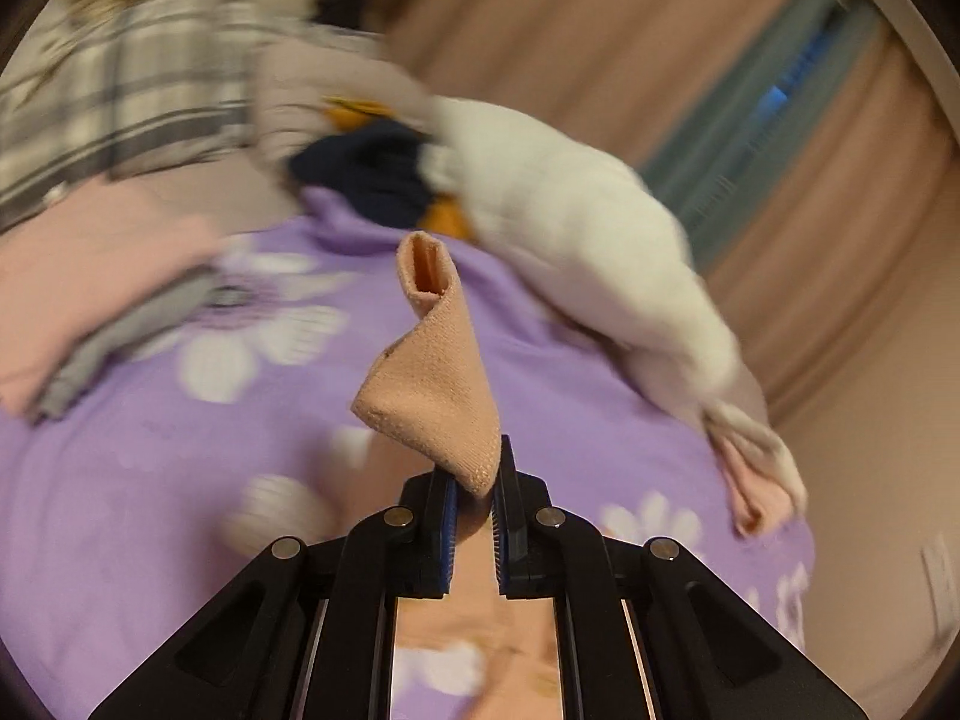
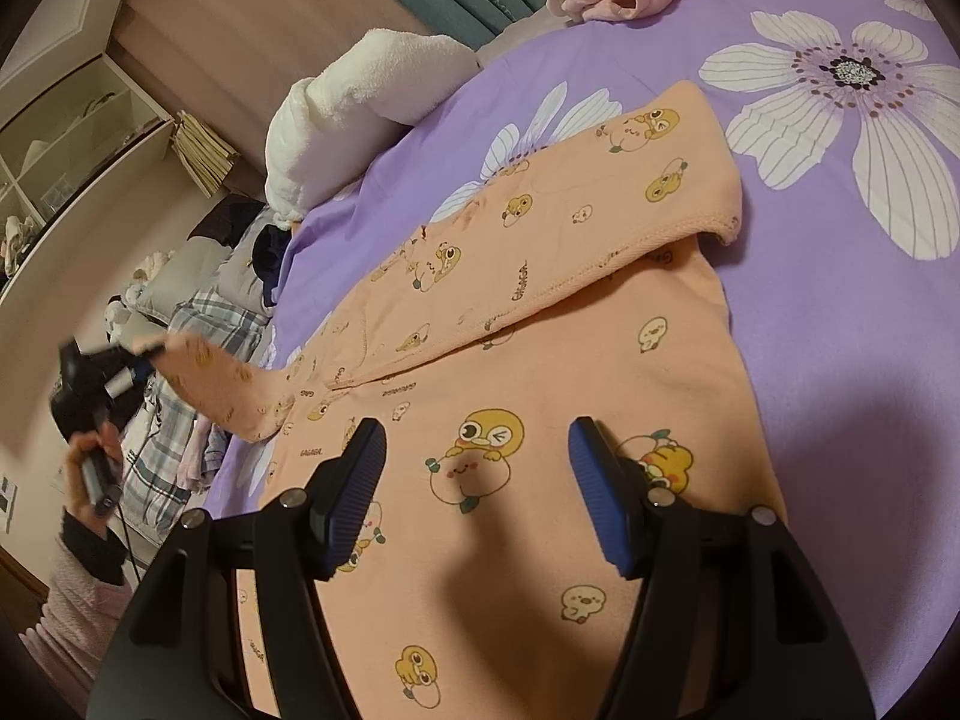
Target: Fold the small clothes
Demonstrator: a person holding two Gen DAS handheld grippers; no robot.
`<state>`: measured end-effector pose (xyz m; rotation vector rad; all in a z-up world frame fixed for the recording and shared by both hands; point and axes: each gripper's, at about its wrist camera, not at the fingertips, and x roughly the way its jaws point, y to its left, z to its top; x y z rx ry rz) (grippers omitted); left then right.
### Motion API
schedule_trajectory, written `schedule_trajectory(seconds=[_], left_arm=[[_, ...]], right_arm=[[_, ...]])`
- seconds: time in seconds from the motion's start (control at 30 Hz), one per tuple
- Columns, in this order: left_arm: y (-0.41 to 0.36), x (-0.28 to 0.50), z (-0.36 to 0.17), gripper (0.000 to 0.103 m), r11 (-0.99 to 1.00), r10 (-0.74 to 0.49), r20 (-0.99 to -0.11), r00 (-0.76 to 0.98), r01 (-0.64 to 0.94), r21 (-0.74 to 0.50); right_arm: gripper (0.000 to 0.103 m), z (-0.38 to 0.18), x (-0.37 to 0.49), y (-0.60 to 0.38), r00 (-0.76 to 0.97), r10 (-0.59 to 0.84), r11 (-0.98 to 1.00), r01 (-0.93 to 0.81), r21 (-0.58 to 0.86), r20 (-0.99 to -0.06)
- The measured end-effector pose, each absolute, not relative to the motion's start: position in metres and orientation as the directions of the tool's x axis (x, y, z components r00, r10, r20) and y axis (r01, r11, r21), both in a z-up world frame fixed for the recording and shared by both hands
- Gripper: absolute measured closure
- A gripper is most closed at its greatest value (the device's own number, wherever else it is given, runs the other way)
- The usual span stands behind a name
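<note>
A small peach top (image 2: 540, 396) printed with ducks lies spread on the purple flowered bedspread (image 2: 840, 312), 1 sleeve (image 2: 600, 228) already folded across its chest. The left gripper (image 1: 477, 480) has its jaws clamped on the cuff of the other sleeve (image 1: 432, 360) and holds it raised off the bed at the left side. The right gripper (image 2: 477, 456) hovers over the near hem, jaws apart and gripping nothing. To fold well, I reckon the left should carry the cuff across to the right, keeping the sleeve taut and flat so it lands level over the first one, while the right steadies the body against dragging. A white towel (image 2: 360, 96) sits well clear, far left.
</note>
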<state>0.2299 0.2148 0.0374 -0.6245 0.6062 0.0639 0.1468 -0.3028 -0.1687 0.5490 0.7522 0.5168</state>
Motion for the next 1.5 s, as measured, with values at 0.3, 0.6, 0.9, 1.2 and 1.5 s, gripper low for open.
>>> schedule_trajectory(seconds=[0.3, 0.6, 0.9, 1.2, 1.5], left_arm=[[0.067, 0.268, 0.021, 0.096, 0.887, -0.270, -0.622, 0.735, -0.062, -0.458], [-0.055, 0.282, -0.056, 0.096, 0.929, -0.347, -0.781, 0.519, 0.074, -0.364], [-0.075, 0.270, -0.071, 0.026, 0.912, -0.409, -0.813, 0.414, 0.172, -0.371], [-0.006, 0.240, -0.056, 0.026, 0.894, -0.432, -0.747, 0.505, 0.130, -0.429], [0.109, 0.195, -0.077, 0.026, 0.909, -0.319, -0.761, 0.564, -0.043, -0.414]], right_arm=[[0.039, -0.167, 0.141, -0.310, 0.629, 0.630, 0.716, -0.246, 0.653, -0.455], [0.038, -0.156, 0.130, -0.322, 0.685, 0.600, 0.720, -0.238, 0.652, -0.413], [0.034, -0.158, 0.130, -0.346, 0.725, 0.566, 0.695, -0.164, 0.700, -0.393], [0.034, -0.141, 0.129, -0.343, 0.717, 0.576, 0.691, -0.170, 0.702, -0.394], [0.038, -0.111, 0.168, -0.296, 0.638, 0.592, 0.752, -0.216, 0.623, -0.493]])
